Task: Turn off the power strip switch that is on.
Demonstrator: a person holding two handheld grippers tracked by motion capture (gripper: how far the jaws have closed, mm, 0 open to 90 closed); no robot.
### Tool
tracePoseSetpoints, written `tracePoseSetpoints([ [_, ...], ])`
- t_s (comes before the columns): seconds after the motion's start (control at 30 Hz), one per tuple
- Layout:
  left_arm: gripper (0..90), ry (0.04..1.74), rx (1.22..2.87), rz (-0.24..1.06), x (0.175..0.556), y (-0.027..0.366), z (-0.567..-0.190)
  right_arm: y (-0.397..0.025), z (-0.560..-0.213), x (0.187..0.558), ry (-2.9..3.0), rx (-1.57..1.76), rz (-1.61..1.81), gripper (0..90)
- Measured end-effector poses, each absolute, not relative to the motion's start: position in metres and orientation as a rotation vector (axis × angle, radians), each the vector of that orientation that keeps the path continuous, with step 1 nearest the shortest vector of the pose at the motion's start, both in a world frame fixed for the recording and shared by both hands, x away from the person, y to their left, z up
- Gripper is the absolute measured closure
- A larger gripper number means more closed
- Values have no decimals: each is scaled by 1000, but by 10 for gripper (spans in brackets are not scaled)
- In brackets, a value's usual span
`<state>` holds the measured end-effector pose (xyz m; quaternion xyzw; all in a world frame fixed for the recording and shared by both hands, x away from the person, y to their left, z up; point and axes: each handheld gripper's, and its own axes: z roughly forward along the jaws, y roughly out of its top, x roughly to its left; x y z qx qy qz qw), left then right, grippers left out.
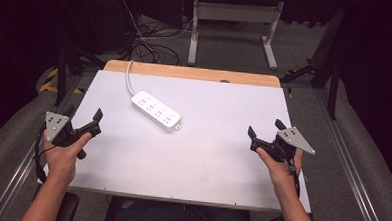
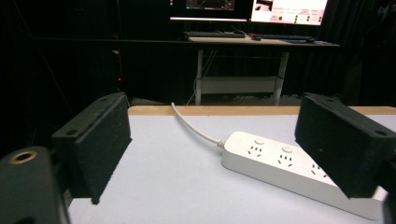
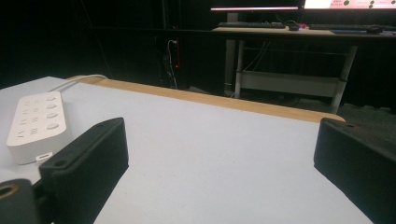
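A white power strip [image 1: 156, 110] lies at a slant on the white table [image 1: 192, 155], left of centre toward the far side. Its white cable [image 1: 129, 77] runs off over the far edge. My left gripper [image 1: 85, 116] hovers at the table's left edge, open and empty. In the left gripper view the power strip [image 2: 280, 165] lies just ahead between the wide-apart jaws of the left gripper [image 2: 212, 121]. My right gripper [image 1: 265, 129] is held near the right edge, open and empty. The right gripper view has the power strip [image 3: 37, 121] far to the left of the right gripper [image 3: 222, 130].
A wooden strip [image 1: 193, 73] borders the table's far edge. Beyond it stand a white desk frame [image 1: 233, 22] and tangled cables on the floor [image 1: 152, 43]. Monitors and a keyboard [image 2: 215, 34] sit on that desk. Grey carpet surrounds the table.
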<state>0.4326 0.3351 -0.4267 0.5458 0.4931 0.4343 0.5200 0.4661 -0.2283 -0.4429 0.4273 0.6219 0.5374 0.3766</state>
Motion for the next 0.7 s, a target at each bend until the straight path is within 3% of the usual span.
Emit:
tracePoseSetpoints([
  [0.17, 209, 1166, 1315, 1034, 430, 335, -426, -228, -443, 465, 1594, 1095, 1375, 35],
  [0.27, 305, 1164, 1320, 1035, 431, 335, -426, -227, -443, 465, 1597, 1087, 1379, 37],
  [0.33, 417, 1169, 1307, 1027, 430, 336, -426, -227, -444, 466, 1599, 1093, 1378, 37],
  [0.5, 871, 1171, 1292, 993, 429, 344, -424, -227, -443, 466, 1598, 1097, 1380, 37],
  [0.7, 899, 1171, 1297, 993, 427, 351, -423, -228, -443, 465, 1601, 1096, 1382, 38],
])
